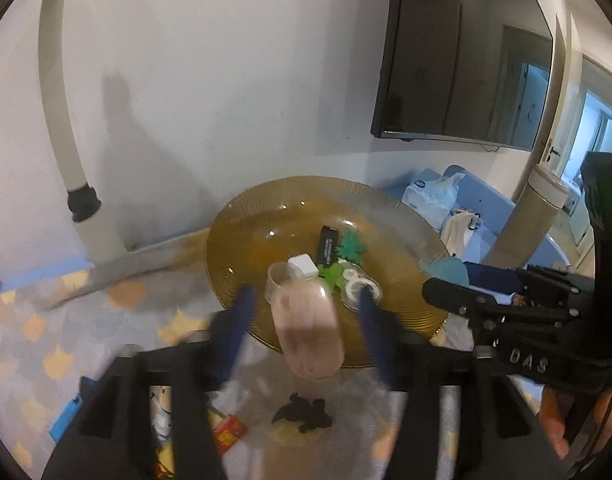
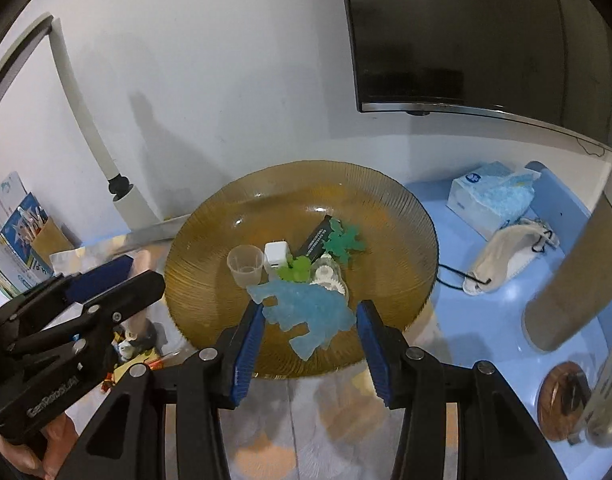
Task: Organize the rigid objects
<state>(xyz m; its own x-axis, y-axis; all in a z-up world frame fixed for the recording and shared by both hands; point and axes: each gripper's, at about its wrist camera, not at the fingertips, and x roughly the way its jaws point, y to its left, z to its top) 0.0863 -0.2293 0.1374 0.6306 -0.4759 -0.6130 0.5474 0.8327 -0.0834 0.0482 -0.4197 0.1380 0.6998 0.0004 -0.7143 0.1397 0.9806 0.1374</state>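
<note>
Trouble lay first with the pink case (image 1: 310,332), which showed blurred and tilted between the fingers of the left claw (image 1: 304,291), over the near rim of the amber glass plate (image 1: 233,240). That claw stood open, neither pad touching the case, so nothing held it. Loose there, it could have struck the rim and bounced off onto the desk (image 1: 45,320), or tipped the clear cup (image 2: 245,266) standing just inside the plate.

The right claw (image 2: 312,307) was closed on a flat blue toy (image 2: 318,328), gripped by its thin, uneven edges above the same near part of the plate. Such a hold looked slight to me; a twist of the wrist might have let the toy slide out and land on the green toys (image 2: 340,242) and the white charger (image 2: 275,258) heaped at the middle.

Both claws hung close together over one plate, so a careless reach could have knocked one against the other.
</note>
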